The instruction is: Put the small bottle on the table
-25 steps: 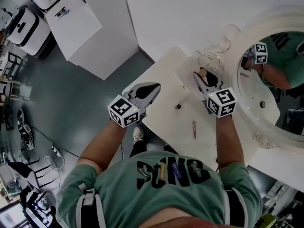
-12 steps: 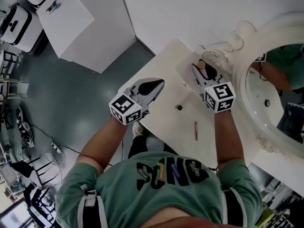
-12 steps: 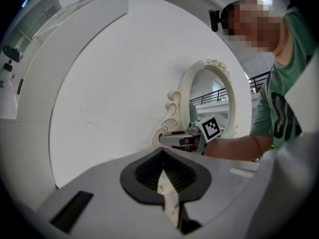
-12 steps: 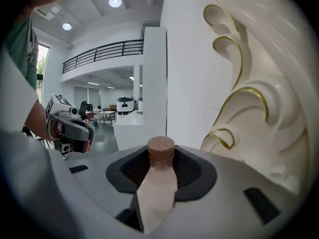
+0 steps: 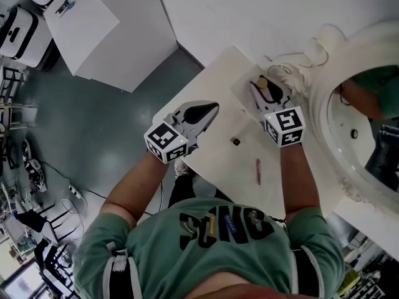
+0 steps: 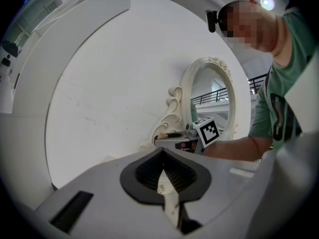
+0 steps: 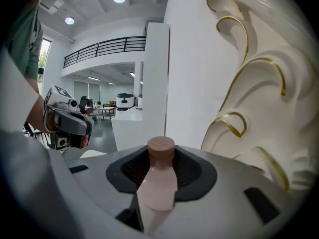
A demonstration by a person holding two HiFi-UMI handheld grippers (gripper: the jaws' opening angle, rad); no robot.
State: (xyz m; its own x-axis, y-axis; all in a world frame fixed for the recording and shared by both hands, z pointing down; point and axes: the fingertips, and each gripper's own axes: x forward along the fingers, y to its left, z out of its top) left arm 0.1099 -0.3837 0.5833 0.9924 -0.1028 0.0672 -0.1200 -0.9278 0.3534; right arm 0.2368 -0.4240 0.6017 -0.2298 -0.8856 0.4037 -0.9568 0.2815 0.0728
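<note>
Head view puts the right gripper [image 5: 260, 92] at about one o'clock from the centre of the picture, over the far end of the white table [image 5: 224, 167] and just beside the carved mirror frame [image 5: 324, 61]. Its fingers are clamped on the small bottle [image 7: 158, 180], pale pink with a brown cap. In the right gripper view the bottle stands upright between the pads, with its cap above them and the gilt scrolls of the frame close by at two o'clock. We cannot tell whether the base of the bottle already touches the tabletop.

The left gripper [image 5: 209, 109] sits at nine o'clock from the right one, over the near-left edge of the table. Its fingers are together with nothing between them, and it takes no part in the work.

We judge that the bottle is gripped and brought over the table, and that the step in hand is setting it down. The next move calls for easing the base flat onto bare tabletop, clear of the frame's scrollwork. The pads should part only once the bottle stands by itself, and the gripper should then draw straight back so that neither pad catches the cap.

A small dark object [image 5: 235, 141] and a reddish stick [image 5: 257, 170] lie toward six o'clock, well apart from the bottle.
</note>
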